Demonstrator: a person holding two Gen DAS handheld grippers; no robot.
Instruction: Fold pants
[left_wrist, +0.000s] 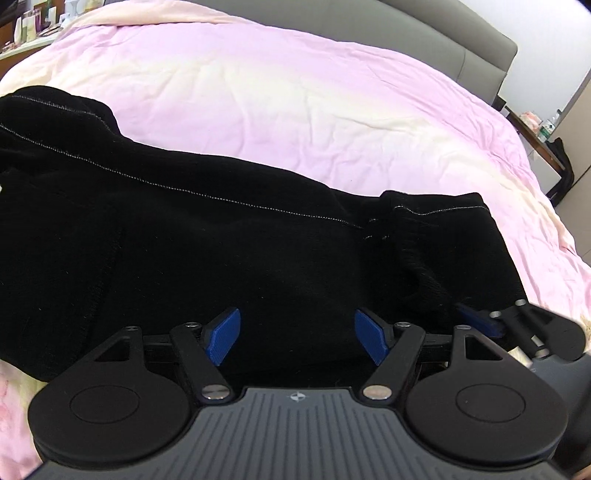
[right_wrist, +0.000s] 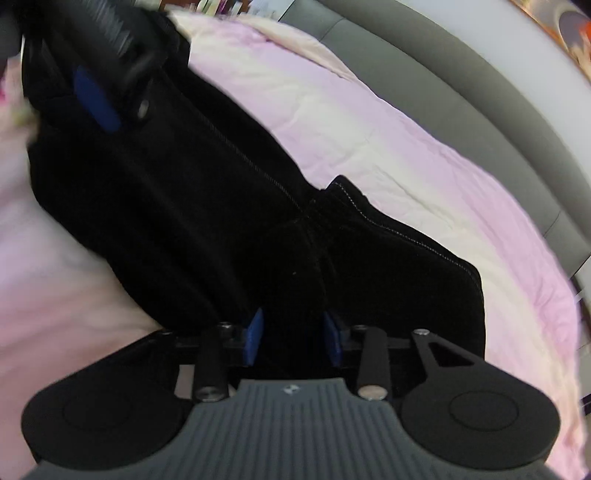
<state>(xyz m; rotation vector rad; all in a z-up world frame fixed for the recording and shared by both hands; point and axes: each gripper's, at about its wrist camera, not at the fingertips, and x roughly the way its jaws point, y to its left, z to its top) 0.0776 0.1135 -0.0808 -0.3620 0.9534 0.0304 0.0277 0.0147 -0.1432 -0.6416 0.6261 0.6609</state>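
Black pants (left_wrist: 207, 251) with pale seam stitching lie across a pink bedspread (left_wrist: 295, 103). My left gripper (left_wrist: 297, 338) is open, its blue pads (left_wrist: 223, 336) spread wide over the near edge of the cloth. The right gripper shows at the lower right of the left wrist view (left_wrist: 480, 319). In the right wrist view the pants (right_wrist: 221, 221) run from top left to lower right. My right gripper (right_wrist: 293, 338) has its blue pads (right_wrist: 255, 336) partly apart with black cloth bunched between them. The left gripper shows at top left of that view (right_wrist: 98, 99), over the cloth.
A grey padded headboard (left_wrist: 461, 51) borders the far side of the bed. A desk with small items (left_wrist: 33, 26) stands at the far left, and a side table with bottles (left_wrist: 543, 129) at the right. The right wrist view is blurred.
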